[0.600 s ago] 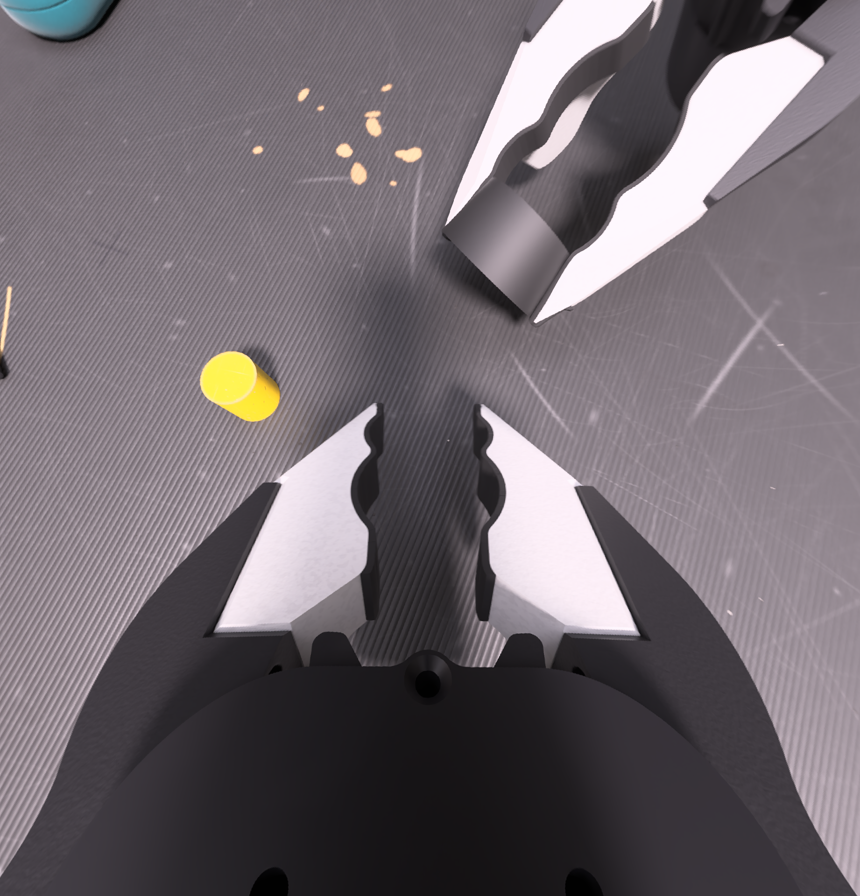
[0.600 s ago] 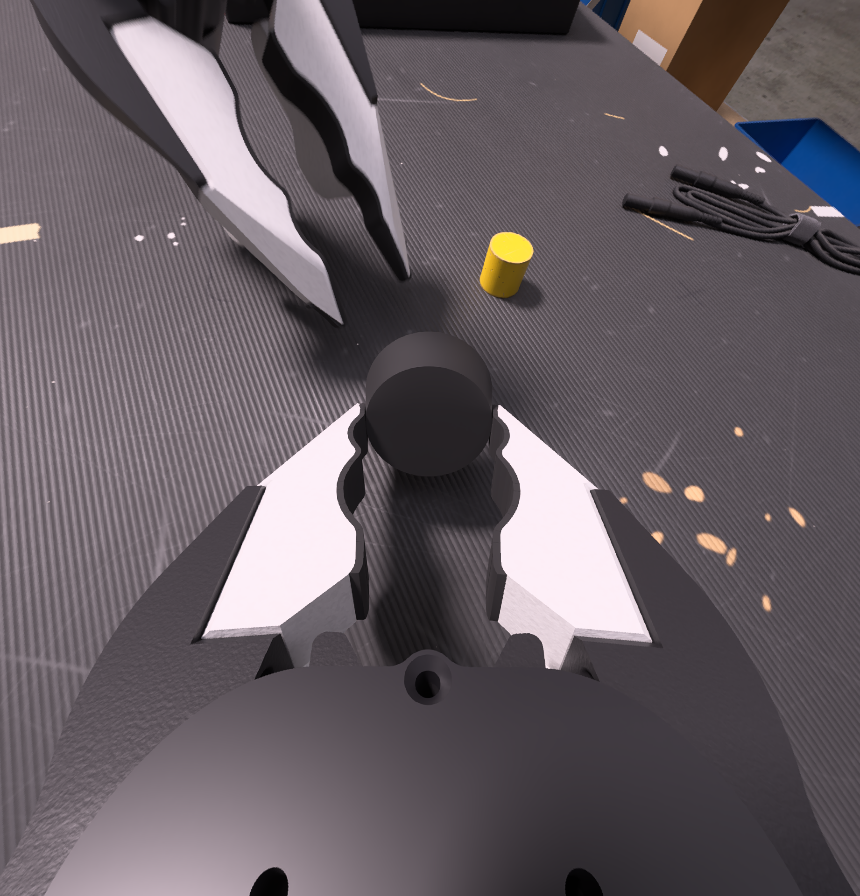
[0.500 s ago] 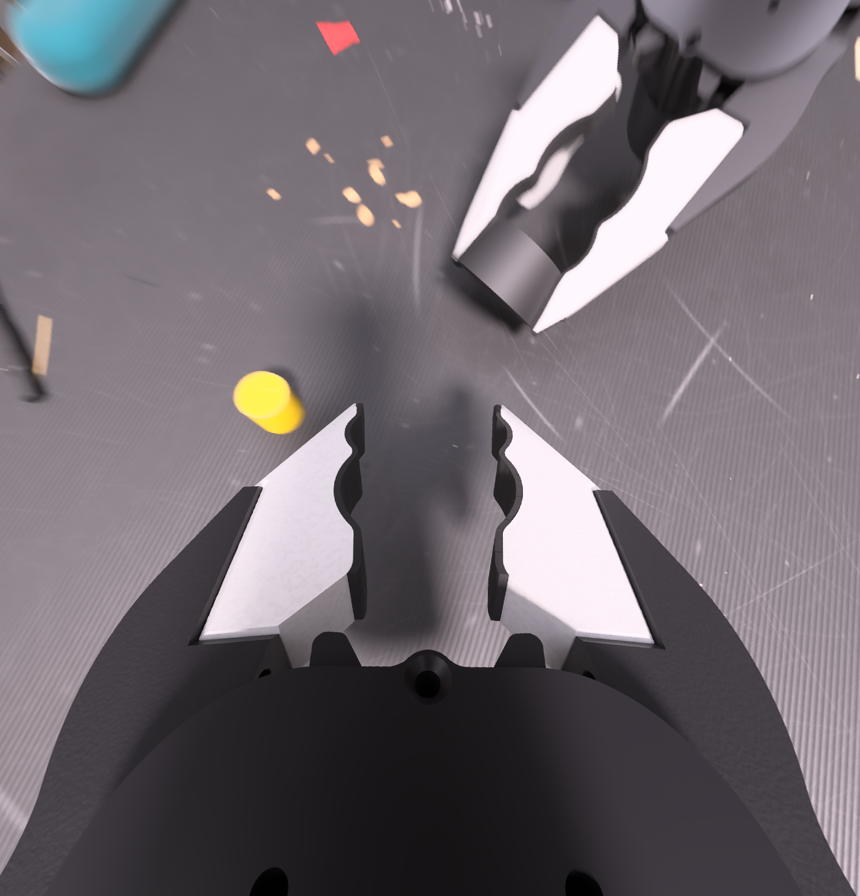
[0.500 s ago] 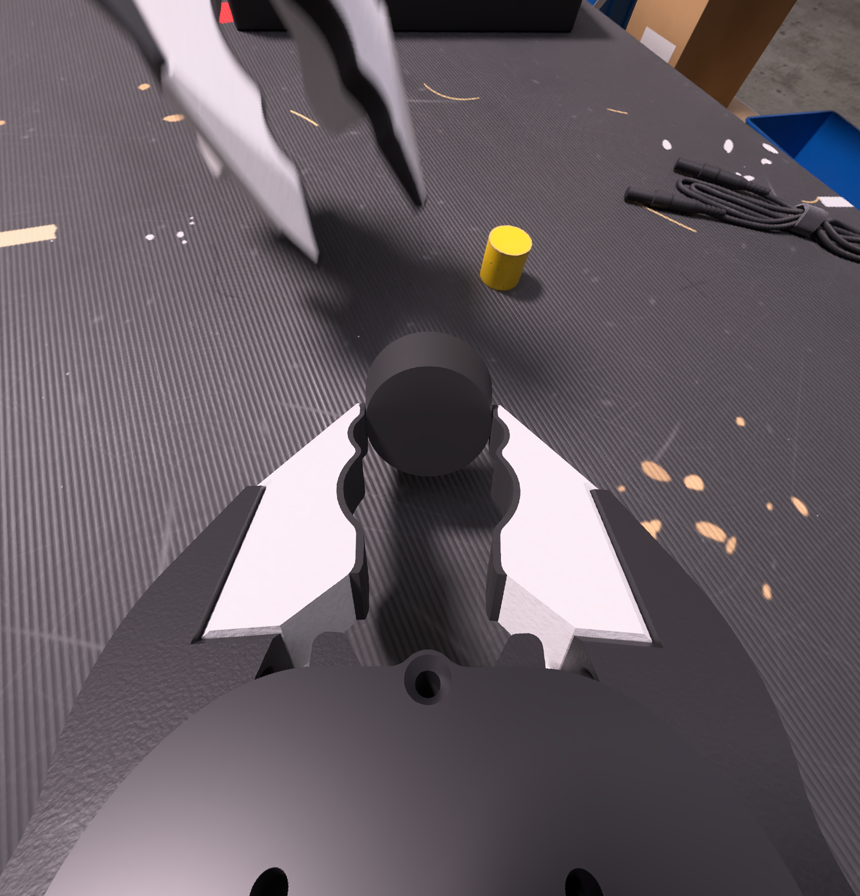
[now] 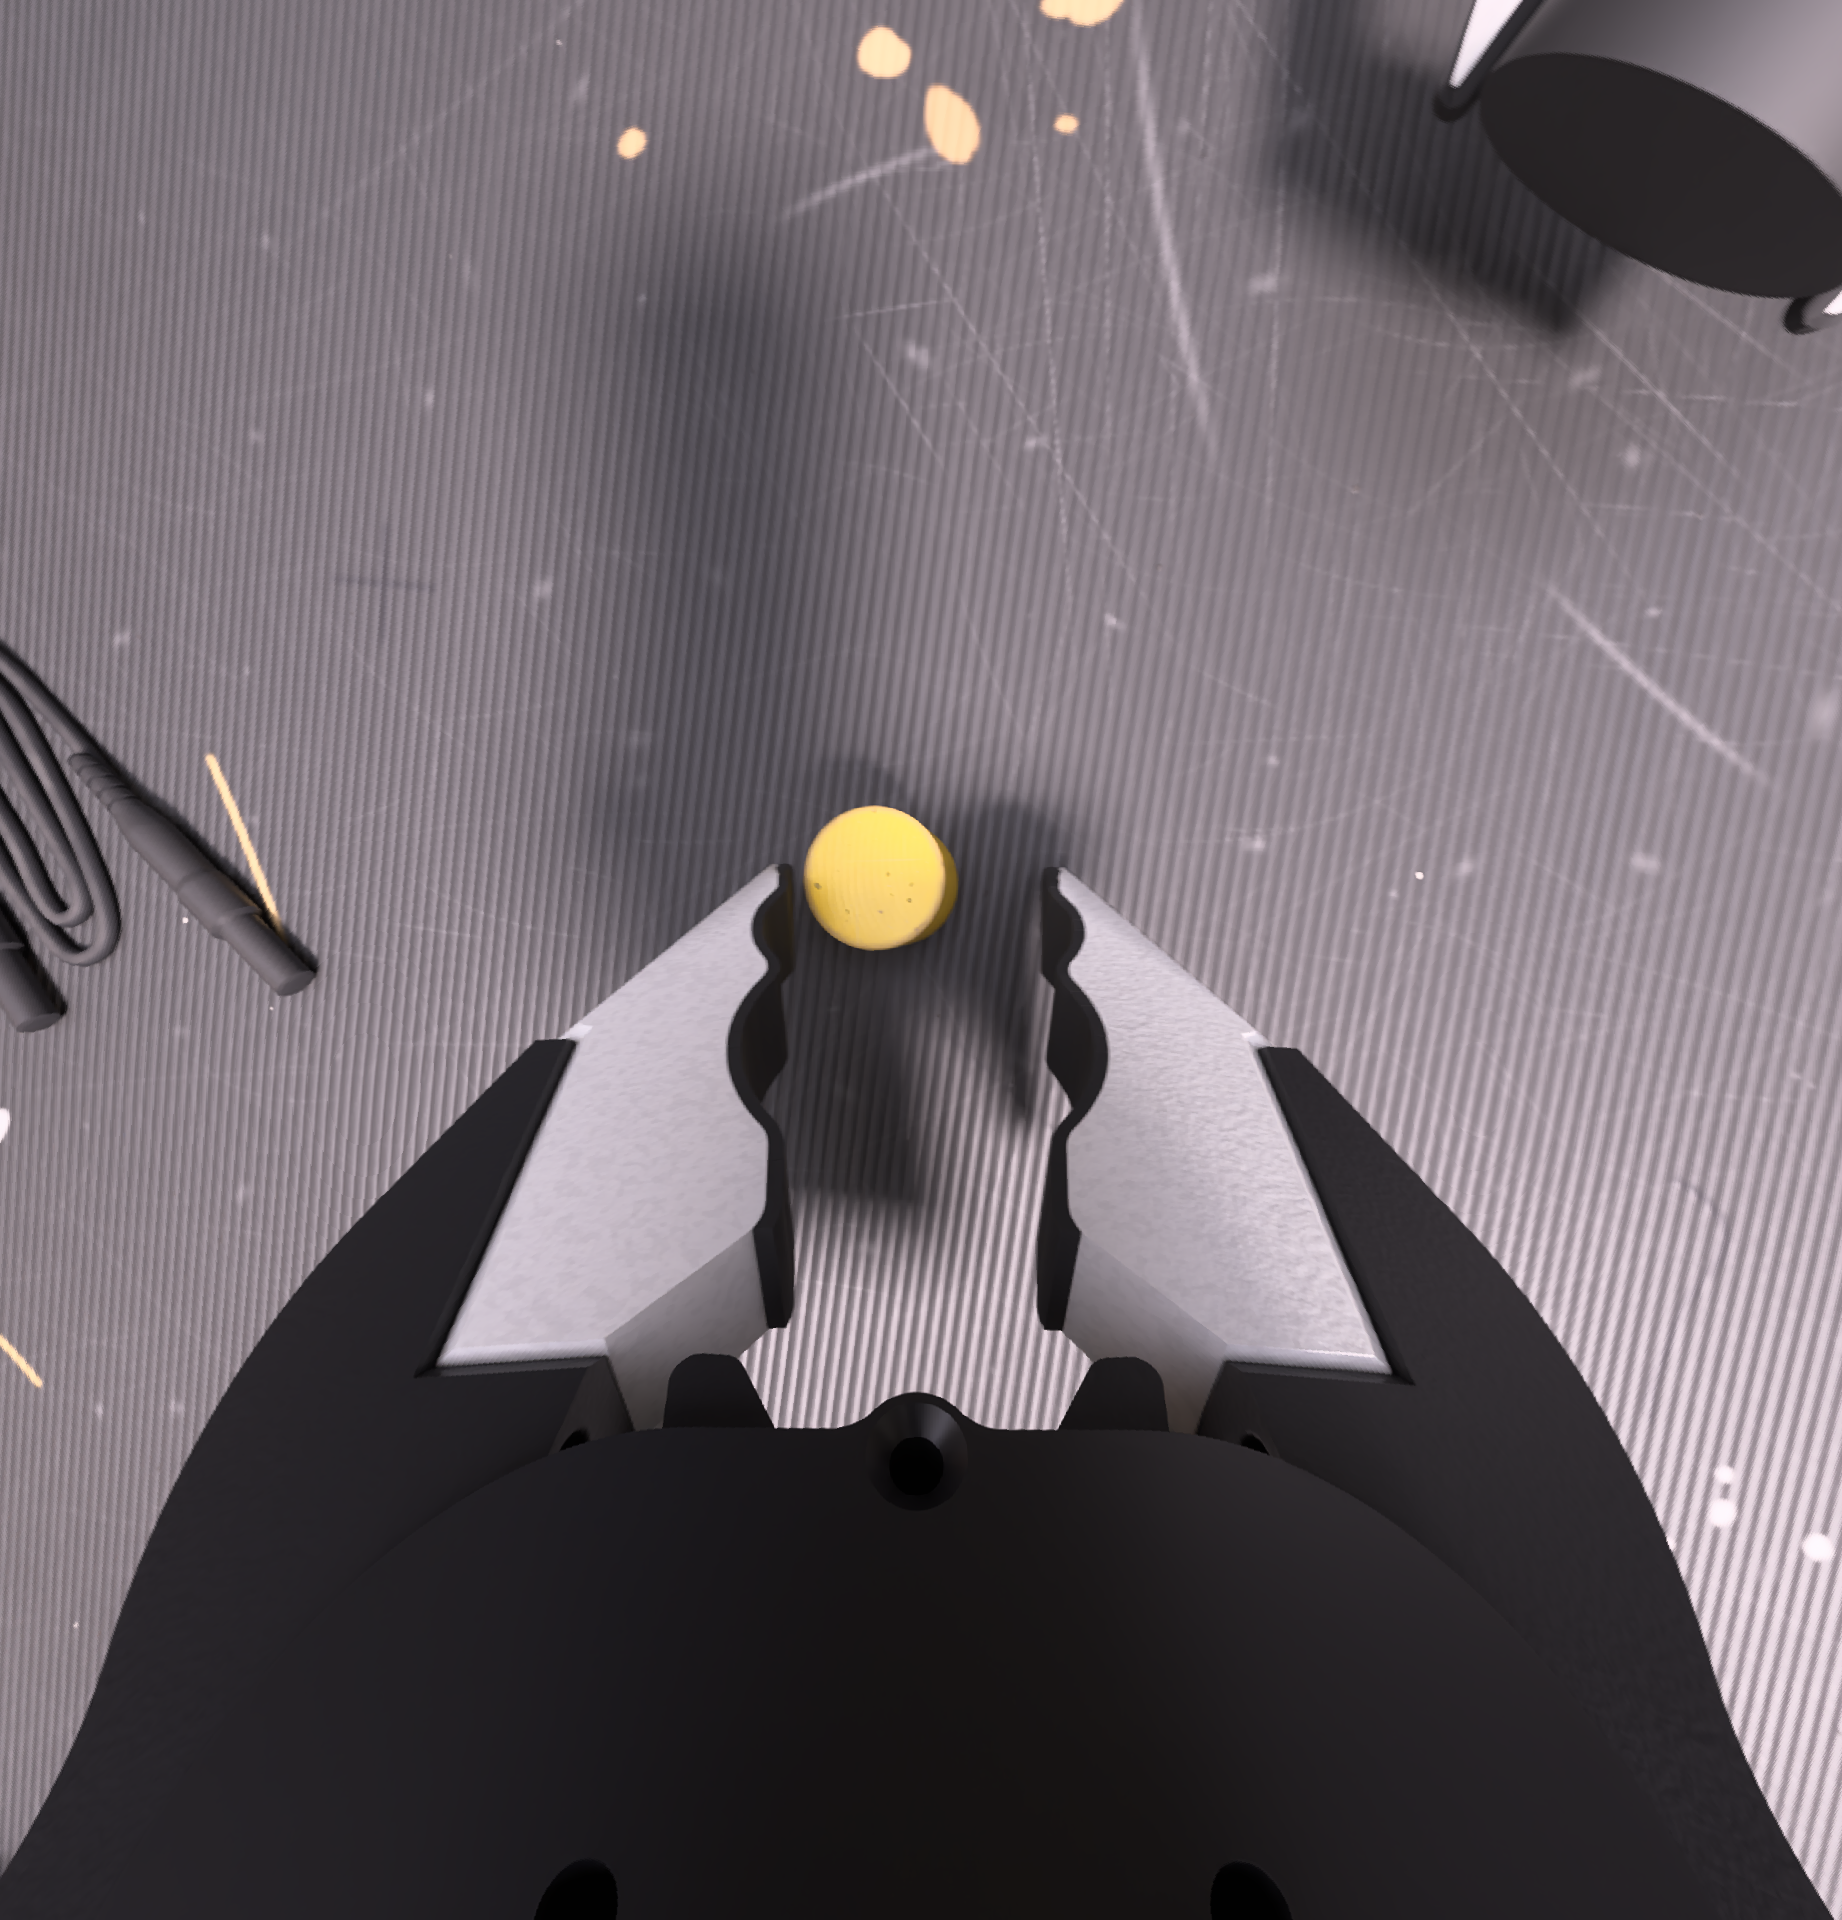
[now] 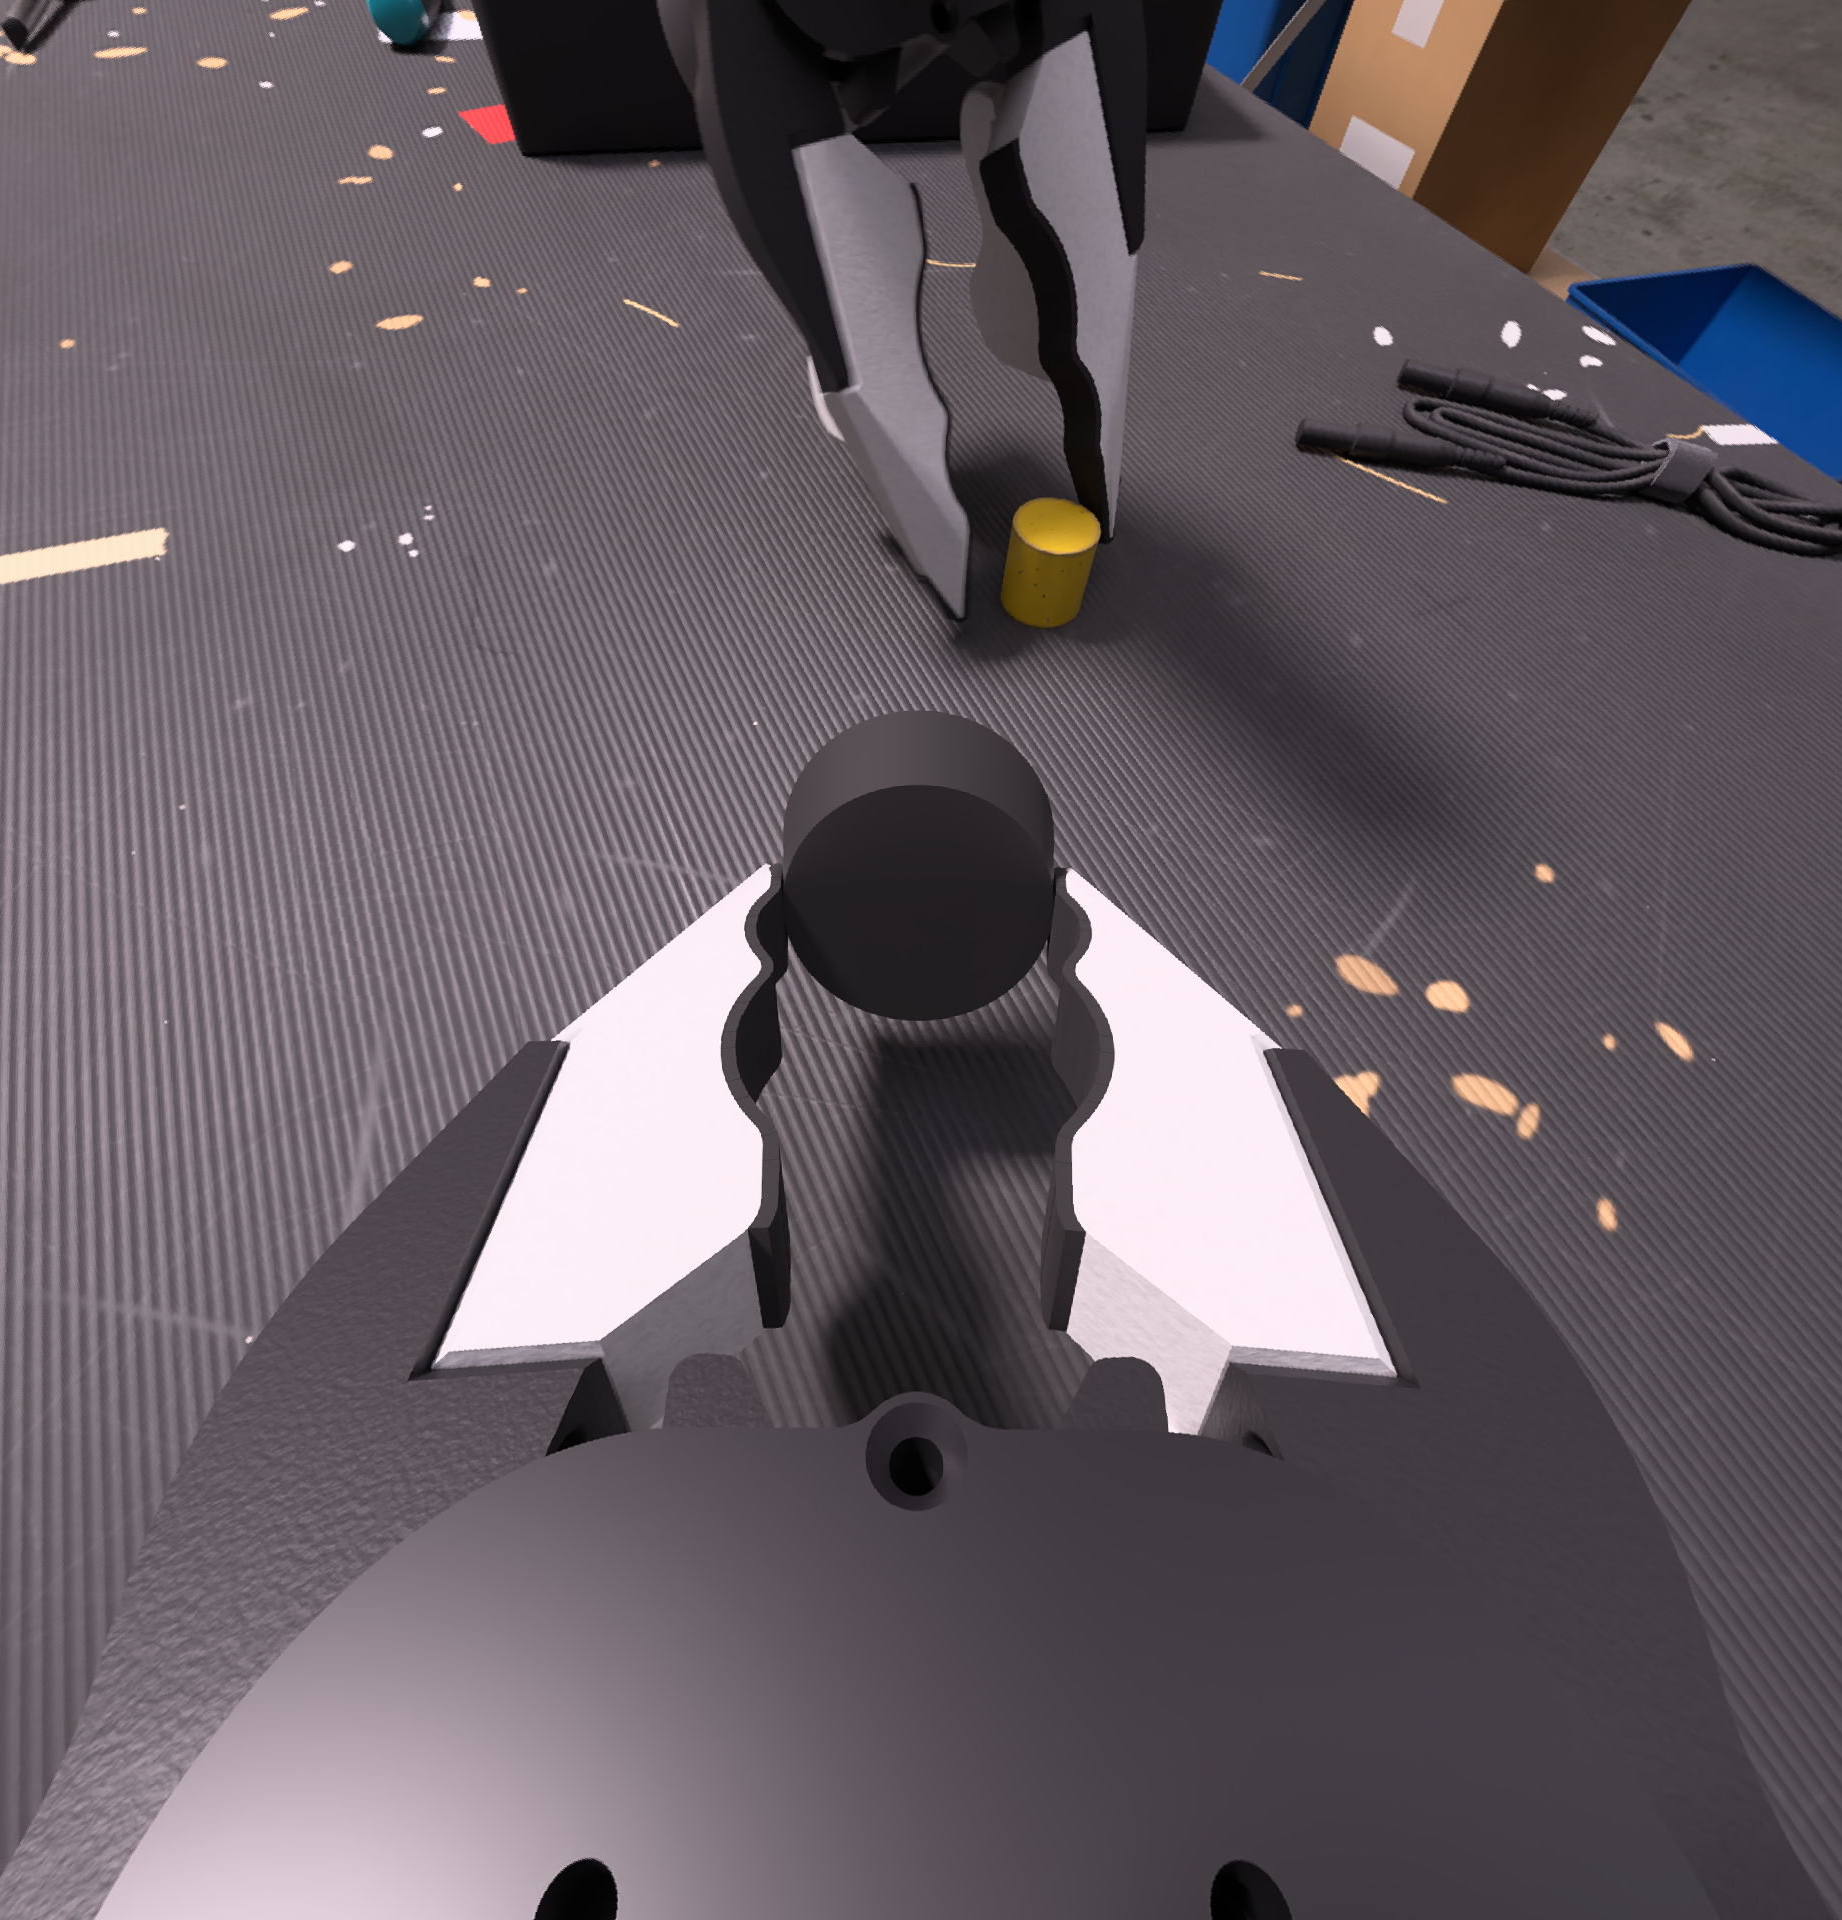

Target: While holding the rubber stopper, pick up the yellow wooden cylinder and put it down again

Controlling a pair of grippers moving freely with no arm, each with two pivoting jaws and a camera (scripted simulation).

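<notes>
The yellow wooden cylinder [image 5: 879, 878] stands upright on the dark ribbed mat, between the tips of my open left gripper [image 5: 915, 883], closer to the left finger. In the right wrist view the cylinder [image 6: 1048, 561] stands between the left gripper's [image 6: 1031, 561] downward-pointing fingers; whether they touch it I cannot tell. My right gripper [image 6: 917, 883] is shut on the dark rubber stopper [image 6: 917, 873] and holds it above the mat. The stopper also shows at the top right of the left wrist view [image 5: 1686, 166].
A coiled black cable [image 6: 1623, 468] lies on the mat to the right; it also shows in the left wrist view [image 5: 55, 862]. A black box [image 6: 605, 83] stands at the back. A blue bin [image 6: 1769, 343] and a cardboard box [image 6: 1488, 114] sit beyond the table's right edge.
My left gripper has moved over to the yellow cylinder and come down, so the cylinder now lies between its open fingertips. The right gripper still holds the stopper, about where it was.
</notes>
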